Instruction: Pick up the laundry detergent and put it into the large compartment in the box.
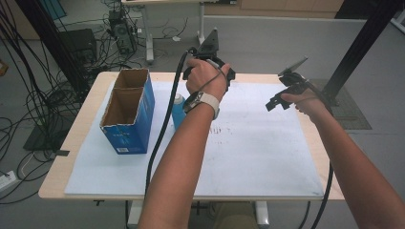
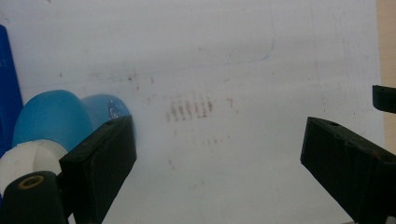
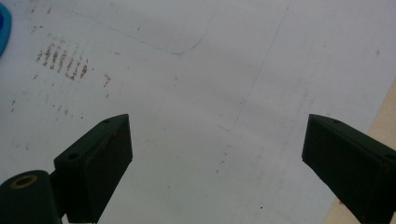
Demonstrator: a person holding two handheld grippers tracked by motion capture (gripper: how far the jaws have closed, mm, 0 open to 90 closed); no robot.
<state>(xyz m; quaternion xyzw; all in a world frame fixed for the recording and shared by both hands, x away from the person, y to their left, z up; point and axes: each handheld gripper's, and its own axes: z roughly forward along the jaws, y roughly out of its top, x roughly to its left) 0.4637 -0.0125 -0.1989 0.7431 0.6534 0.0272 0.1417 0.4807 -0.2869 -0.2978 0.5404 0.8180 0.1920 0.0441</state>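
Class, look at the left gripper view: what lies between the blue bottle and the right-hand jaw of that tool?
In the left gripper view, bare white mat with faint brown smudges lies there; the blue bottle sits beside the left tool's other jaw.

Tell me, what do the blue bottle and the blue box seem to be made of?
The bottle looks like smooth matte plastic with a white cap; its even, rounded surface suggests so. The box seems printed cardboard: its open top shows a raw brown inside and wavy cut edges.

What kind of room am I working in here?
Probably a lab or test workshop: loose cables across the floor, black frame posts beside the table, and a white mat laid on it.
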